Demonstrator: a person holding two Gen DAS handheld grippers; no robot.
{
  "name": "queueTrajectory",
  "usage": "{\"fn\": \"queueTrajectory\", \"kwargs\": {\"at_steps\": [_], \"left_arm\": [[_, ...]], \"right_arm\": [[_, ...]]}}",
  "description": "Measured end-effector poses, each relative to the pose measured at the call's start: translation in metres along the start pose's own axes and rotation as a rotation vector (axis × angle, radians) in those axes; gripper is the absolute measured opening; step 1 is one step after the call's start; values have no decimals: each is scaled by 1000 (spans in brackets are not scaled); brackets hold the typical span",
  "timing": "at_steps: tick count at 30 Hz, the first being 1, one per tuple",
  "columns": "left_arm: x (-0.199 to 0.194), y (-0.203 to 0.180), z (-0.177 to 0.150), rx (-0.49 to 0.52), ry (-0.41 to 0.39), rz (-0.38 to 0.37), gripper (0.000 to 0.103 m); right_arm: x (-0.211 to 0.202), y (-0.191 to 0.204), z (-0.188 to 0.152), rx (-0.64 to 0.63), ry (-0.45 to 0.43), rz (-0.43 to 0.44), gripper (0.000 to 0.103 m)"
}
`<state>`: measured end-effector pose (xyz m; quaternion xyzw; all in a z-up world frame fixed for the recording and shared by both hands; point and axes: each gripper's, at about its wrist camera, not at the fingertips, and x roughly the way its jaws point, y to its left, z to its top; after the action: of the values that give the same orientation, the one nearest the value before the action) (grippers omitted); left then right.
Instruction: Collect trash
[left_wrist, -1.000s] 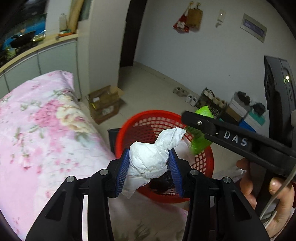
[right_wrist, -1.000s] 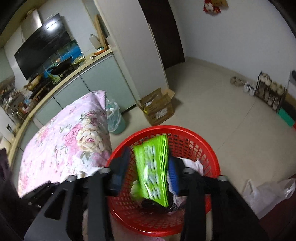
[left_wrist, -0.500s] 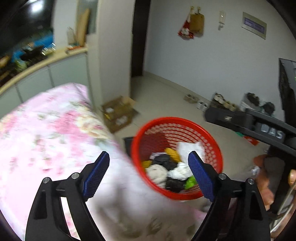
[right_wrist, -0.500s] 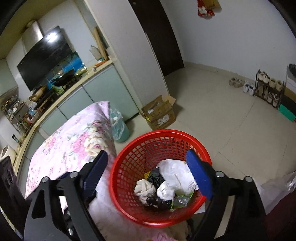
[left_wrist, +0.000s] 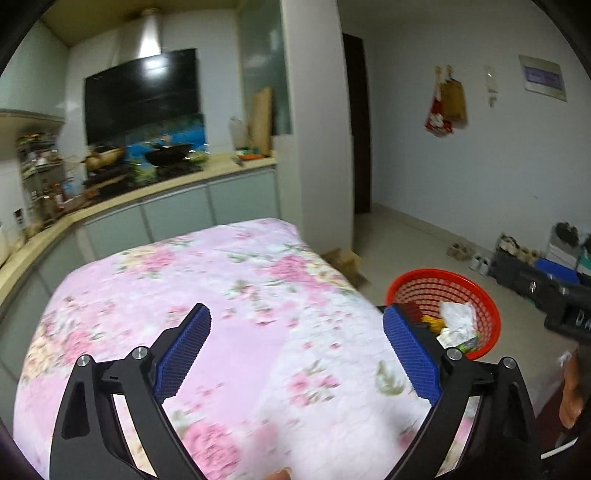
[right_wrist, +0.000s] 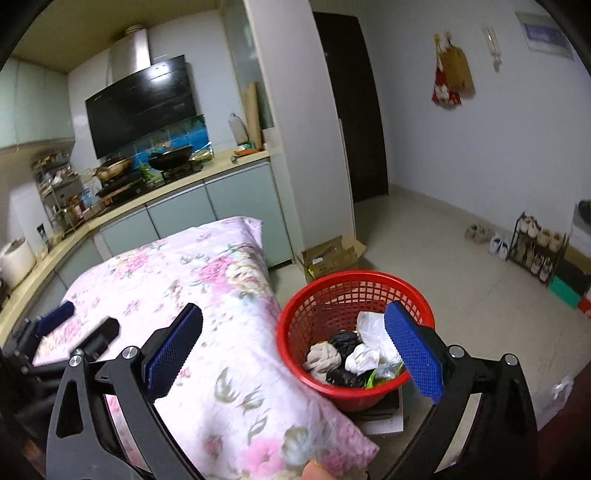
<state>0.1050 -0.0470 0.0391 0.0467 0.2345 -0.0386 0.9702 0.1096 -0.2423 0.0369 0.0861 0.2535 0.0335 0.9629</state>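
Two grippers, left and right, fingers just spread apart, nothing between; trash dropped in red basket right of floral bed, freeing both for more.

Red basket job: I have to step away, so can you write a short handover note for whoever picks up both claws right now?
Left claw: open, nothing between the pads; its jaws have just been opening.
Right claw: open and empty too, jaws just opened.
Red basket: on the floor beside the flowered cover, holding white crumpled paper, black bags and a green wrapper.
Done: the white wad and the green packet, held a second ago, have been dropped in.
Left: no loose trash shows on the cover in either view; look over the rest of the room before stopping.
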Motion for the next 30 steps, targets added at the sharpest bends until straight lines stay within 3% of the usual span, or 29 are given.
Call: {"fn": "queueTrajectory", "kwargs": {"at_steps": [7,15,30], "left_arm": [[-33,15,-15,-2,-53,65,93],[-44,32,-34,-63,-25,76,93],[-51,32,-48,-81,-9,95,93]], "right_arm": [[-19,26,-22,-48,-25,-12,96],[-33,31,-33,-57,-29,9,96],[-45,35,-45,-57,-33,21,96]]}}
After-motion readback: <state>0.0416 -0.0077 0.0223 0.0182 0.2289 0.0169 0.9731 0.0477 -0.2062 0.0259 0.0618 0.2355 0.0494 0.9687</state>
